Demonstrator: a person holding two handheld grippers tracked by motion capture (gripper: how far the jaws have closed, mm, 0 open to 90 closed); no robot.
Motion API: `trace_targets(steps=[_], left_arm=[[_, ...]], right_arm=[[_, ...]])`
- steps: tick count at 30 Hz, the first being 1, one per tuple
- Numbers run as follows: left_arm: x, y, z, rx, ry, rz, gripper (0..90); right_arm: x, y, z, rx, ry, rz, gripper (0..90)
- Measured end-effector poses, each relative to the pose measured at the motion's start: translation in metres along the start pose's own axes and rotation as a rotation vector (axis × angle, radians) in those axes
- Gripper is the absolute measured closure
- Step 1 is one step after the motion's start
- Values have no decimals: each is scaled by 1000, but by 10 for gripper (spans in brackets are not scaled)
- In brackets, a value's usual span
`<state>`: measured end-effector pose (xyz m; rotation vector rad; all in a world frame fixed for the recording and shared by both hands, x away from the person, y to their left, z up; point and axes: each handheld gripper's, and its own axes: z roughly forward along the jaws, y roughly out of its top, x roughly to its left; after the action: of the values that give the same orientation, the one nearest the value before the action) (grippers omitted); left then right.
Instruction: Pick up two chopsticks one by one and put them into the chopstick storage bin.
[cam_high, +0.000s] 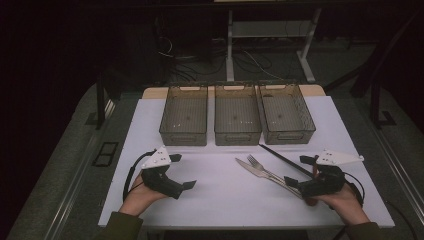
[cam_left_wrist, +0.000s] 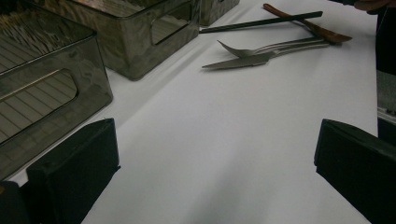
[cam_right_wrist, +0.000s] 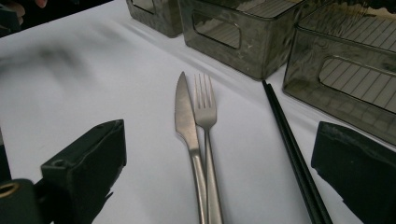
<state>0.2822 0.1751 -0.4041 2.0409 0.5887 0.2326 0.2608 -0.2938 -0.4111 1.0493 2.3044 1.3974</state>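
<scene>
Right gripper gapes wide, empty, its jaws straddling the handles of knife and fork, side by side on the tabletop; left gripper also wide open, holding nothing.

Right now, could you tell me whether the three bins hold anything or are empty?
Empty: in the high view the left bin, middle bin and right bin show bare ribbed floors. The knife and fork lie on the table.

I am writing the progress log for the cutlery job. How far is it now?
Nothing looks done: the three bins are empty. In hand: the right gripper, open, faces the knife and fork. Left to do: those, the black chopsticks and the wooden utensil all lie on the table; the left gripper is open too.
</scene>
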Motion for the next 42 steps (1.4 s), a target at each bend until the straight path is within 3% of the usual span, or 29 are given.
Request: trace_targets(steps=[22,42], left_arm=[[-5,-6,0,-13,-1,-21,0],[-5,-6,1,-21,-13,-18,0]], right_arm=[[-14,8,-9,26,-25,-1,28],[-44,8,-7,104,-40,-14,51]])
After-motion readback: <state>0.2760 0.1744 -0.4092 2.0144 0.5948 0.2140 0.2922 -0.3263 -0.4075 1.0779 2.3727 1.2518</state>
